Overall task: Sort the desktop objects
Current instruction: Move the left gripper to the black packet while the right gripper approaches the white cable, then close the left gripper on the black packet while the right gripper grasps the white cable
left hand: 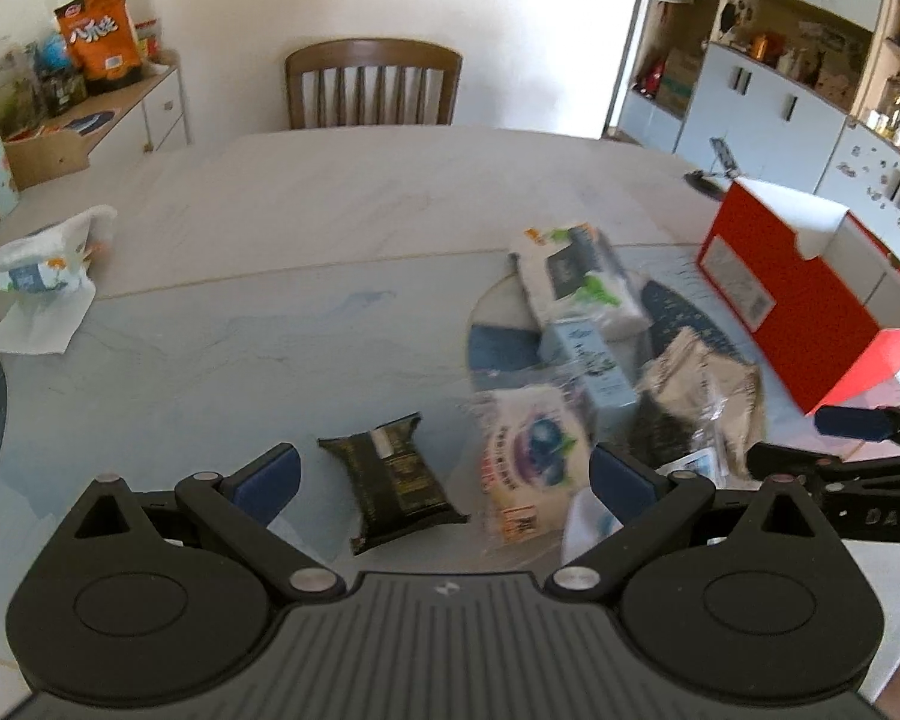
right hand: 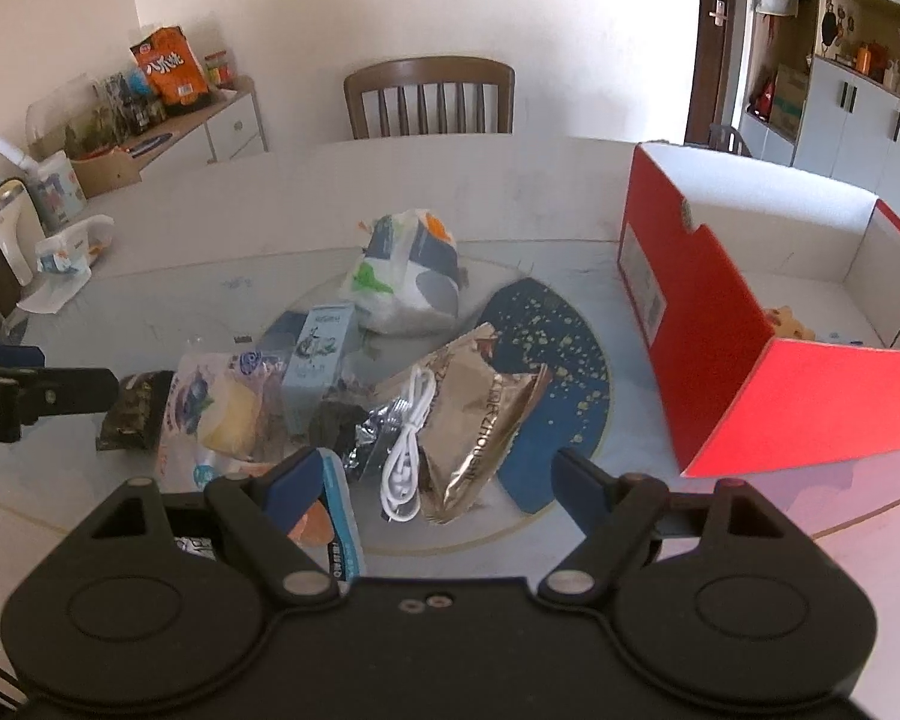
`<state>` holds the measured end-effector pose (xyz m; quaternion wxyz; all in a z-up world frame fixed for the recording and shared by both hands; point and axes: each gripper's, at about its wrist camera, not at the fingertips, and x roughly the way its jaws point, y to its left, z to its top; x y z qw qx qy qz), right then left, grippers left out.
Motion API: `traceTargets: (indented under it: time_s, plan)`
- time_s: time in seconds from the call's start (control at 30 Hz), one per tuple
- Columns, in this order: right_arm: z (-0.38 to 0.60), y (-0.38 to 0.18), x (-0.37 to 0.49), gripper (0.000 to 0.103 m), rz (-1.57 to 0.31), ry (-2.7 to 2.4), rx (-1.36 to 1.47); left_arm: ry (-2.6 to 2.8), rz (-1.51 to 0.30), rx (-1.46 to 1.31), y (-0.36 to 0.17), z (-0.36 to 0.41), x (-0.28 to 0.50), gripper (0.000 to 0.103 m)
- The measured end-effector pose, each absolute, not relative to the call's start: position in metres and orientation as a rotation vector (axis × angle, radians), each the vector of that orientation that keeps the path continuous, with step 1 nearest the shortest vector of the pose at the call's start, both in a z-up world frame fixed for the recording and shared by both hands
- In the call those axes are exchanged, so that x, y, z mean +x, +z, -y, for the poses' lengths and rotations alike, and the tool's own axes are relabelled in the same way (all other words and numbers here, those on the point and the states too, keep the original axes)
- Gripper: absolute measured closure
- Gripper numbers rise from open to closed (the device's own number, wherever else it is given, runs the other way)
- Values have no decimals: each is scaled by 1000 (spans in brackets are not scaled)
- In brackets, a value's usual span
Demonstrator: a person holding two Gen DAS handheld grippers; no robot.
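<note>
My left gripper (left hand: 444,480) is open low over the table, with a black snack packet (left hand: 390,486) and a white blueberry bread bag (left hand: 534,468) lying between its fingers, neither one touched. My right gripper (right hand: 438,480) is also open, above a coiled white cable (right hand: 405,450) and a crumpled gold foil bag (right hand: 480,420). A blue-and-white packet (right hand: 336,516) lies against its left finger. A light blue carton (right hand: 321,354) and a tissue pack (right hand: 402,276) sit behind the pile. The open red box (right hand: 720,360) stands to the right.
A wooden chair (right hand: 429,96) stands at the table's far side. A second tissue pack (left hand: 48,264) on paper lies far left. A sideboard (left hand: 120,114) with an orange bag and white cabinets (left hand: 768,108) line the walls. A yellowish item (right hand: 786,321) lies in the red box.
</note>
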<state>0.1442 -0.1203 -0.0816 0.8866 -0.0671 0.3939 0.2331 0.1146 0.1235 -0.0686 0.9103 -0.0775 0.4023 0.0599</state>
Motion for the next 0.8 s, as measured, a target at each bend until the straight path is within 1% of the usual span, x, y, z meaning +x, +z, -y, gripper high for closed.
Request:
traceTargets:
  time_s: [0.23, 0.57, 0.6, 0.67, 0.7, 0.73, 0.8]
  plan:
    - [108, -87, 148, 21, -833, 481, -144, 160, -865, -145, -89, -132, 122, 0]
    - [96, -94, 151, 23, -851, 490, -160, 174, -891, -125, -102, -139, 132, 0]
    - [97, -93, 152, 25, -854, 488, -156, 175, -892, -123, -102, -139, 132, 0]
    - [98, -92, 154, 33, -859, 483, -141, 175, -894, -122, -102, -140, 134, 0]
    - [98, -93, 155, 41, -861, 473, -145, 175, -894, -122, -103, -141, 134, 0]
    - [97, -95, 158, 44, -871, 460, -152, 174, -893, -122, -103, -141, 134, 0]
    - [99, -99, 161, 44, -892, 452, -142, 176, -893, -122, -103, -142, 135, 0]
